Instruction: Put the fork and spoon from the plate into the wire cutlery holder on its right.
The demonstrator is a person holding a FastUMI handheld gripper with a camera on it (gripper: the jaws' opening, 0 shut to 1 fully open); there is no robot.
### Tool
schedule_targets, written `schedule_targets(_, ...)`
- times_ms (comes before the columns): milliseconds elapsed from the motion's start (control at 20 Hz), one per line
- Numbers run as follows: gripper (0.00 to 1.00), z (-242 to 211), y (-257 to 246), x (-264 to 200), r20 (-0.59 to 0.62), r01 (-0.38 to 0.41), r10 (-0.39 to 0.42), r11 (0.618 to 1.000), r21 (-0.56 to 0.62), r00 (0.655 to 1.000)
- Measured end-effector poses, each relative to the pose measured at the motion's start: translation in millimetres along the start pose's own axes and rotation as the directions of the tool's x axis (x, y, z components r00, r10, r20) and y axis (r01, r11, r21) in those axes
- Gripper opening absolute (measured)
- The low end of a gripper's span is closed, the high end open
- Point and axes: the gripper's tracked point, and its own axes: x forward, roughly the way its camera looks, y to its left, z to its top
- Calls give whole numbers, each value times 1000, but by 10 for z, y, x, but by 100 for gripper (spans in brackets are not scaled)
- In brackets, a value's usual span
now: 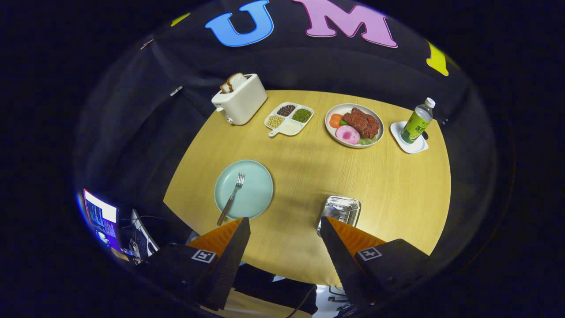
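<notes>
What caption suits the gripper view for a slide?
Open gripper above table; fork on plate, cutlery holder to its right.

Single fisheye view, carried on gripper [284, 225], aimed forward along two spread fingers seen at bottom. Camera held high above near edge of round wooden table [397, 194], angled steeply down and across toward booth's black cloth wall. Whole tabletop taken in; nothing framed close except fingers.
</notes>
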Motion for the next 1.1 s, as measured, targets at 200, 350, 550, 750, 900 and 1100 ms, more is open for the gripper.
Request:
schedule_targets(200, 99, -32, 309, 161, 40, 15, -13, 999, -35, 999)
schedule_targets(350, 100, -136, 634, 400, 19, -17, 18, 999, -38, 1000)
schedule_targets(550, 99, -209, 1063, 781, -12, -56, 56, 998, -6, 998)
schedule_targets(750, 100, -229, 1269, 1099, -41, -43, 42, 999, -10, 998)
schedule_targets(900, 100, -282, 1355, 1245, -76, -31, 31, 1000, 1, 997)
schedule_targets(1100, 99, -397, 1431, 1539, -123, -5, 3, 1000, -19, 992)
